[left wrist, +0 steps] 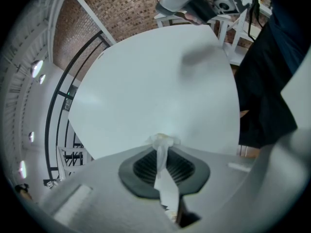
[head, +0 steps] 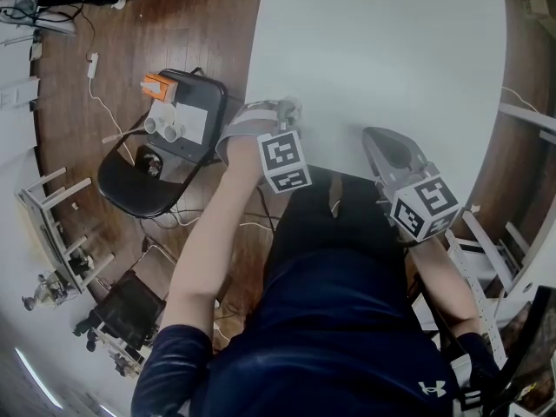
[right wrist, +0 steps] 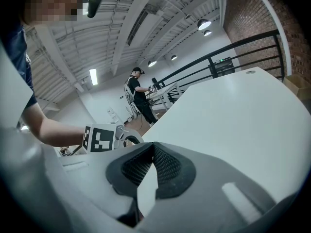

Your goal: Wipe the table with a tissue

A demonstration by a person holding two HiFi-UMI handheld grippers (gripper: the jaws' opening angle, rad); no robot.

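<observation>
Smooth matt pale desk (head: 373, 50). Thin crumpled white paper tissue (left wrist: 164, 141). Matt grey plastic shells on left hand-held gripper (head: 282, 111) and right hand-held gripper (right wrist: 153, 147), with black ribbed rubbery pads (left wrist: 184, 166). Brown wood-plank floor (head: 182, 24), slight sheen. Rough brick wall (left wrist: 131, 4).

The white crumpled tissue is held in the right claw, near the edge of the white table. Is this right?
Not quite: the left claw holds the white crumpled tissue, near the edge of the white table; the left gripper view shows it.
</observation>
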